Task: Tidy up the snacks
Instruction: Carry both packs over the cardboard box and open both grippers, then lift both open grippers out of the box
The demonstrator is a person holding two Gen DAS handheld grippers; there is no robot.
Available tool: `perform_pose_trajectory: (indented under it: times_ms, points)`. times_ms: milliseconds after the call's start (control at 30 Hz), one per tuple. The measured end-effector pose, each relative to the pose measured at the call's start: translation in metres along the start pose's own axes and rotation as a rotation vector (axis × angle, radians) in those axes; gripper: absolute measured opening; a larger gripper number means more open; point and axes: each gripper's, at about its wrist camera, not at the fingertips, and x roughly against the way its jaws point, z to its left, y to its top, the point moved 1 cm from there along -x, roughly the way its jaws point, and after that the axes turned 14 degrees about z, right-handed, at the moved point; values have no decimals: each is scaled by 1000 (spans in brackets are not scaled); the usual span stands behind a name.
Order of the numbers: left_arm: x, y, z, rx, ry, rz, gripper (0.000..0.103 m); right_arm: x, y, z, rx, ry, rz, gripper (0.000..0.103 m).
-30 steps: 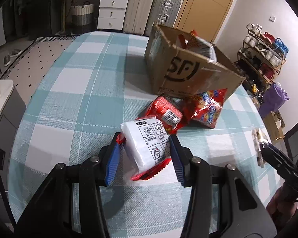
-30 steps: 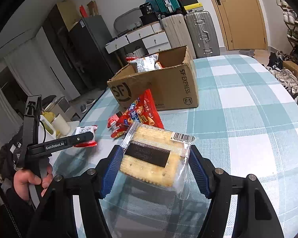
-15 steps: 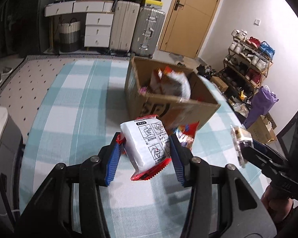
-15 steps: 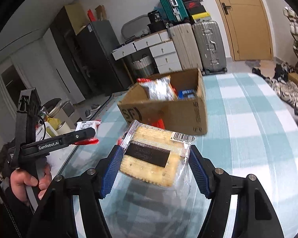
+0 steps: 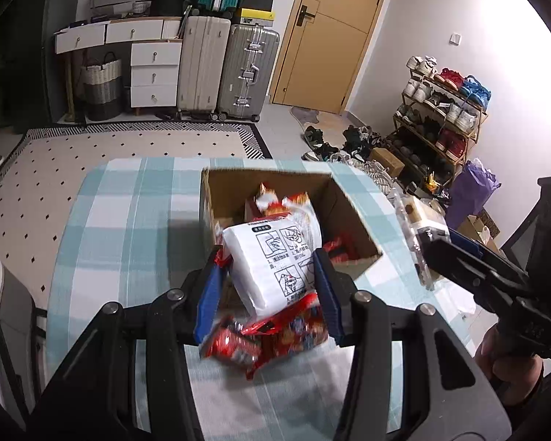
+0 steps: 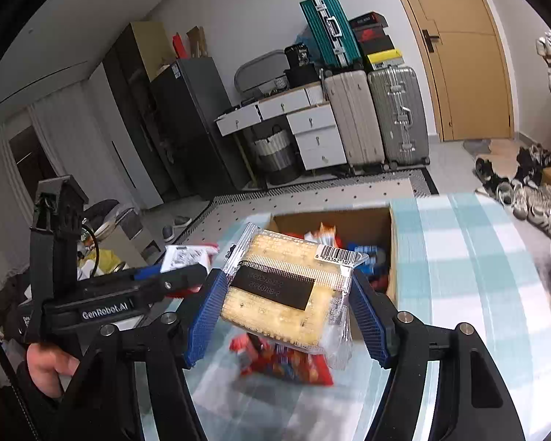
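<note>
My left gripper [image 5: 266, 292] is shut on a white and red snack packet [image 5: 275, 261] and holds it in the air near the front of the open cardboard box [image 5: 352, 217]. The box holds several snack bags [image 5: 275, 202]. My right gripper [image 6: 288, 307] is shut on a clear cracker pack [image 6: 286, 290] and holds it above the table in front of the same box [image 6: 393, 250]. Red snack bags [image 5: 272, 338] lie on the table below, also in the right wrist view [image 6: 283, 360]. Each gripper shows in the other's view, the right one [image 5: 459, 257] and the left one [image 6: 136, 290].
The table has a teal and white checked cloth [image 5: 128, 220]. Beyond it are suitcases [image 5: 224, 70], a white drawer unit [image 5: 154, 73], a yellow door [image 5: 334, 33] and a shoe rack [image 5: 440, 110]. A dark fridge [image 6: 187, 121] stands on the left in the right wrist view.
Both grippers have risen and moved toward the box with their packs. The box opening now shows from above, and the red bags lie under the grippers.
</note>
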Motion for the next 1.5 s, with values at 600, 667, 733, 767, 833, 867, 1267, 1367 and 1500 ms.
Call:
perform_pose_trajectory:
  times_ms: [600, 667, 733, 767, 833, 867, 1267, 1367, 1500]
  points:
    - [-48, 108, -10, -46, 3, 52, 44, -53, 81, -38, -34, -40, 59, 68]
    - [-62, 115, -9, -42, -8, 64, 44, -63, 84, -44, -41, -46, 69, 68]
    - [-74, 121, -9, -46, -8, 76, 44, -73, 86, -51, -48, -48, 79, 68]
    - [-83, 124, -8, -49, -14, 84, 44, -79, 87, -54, -52, -49, 87, 68]
    - [-94, 127, -6, -49, -25, 94, 44, -87, 86, -59, -51, -51, 94, 68]
    - [-102, 129, -5, -51, -40, 100, 44, -92, 86, -61, -48, -53, 101, 68]
    - [-136, 127, 19, -19, -41, 143, 78, -107, 74, -85, -75, -42, 87, 82]
    - [-125, 123, 21, -20, -33, 130, 78, -97, 73, -84, -72, -45, 75, 82]
    - [-106, 118, 18, -23, -31, 92, 78, -81, 74, -77, -63, -53, 48, 82]
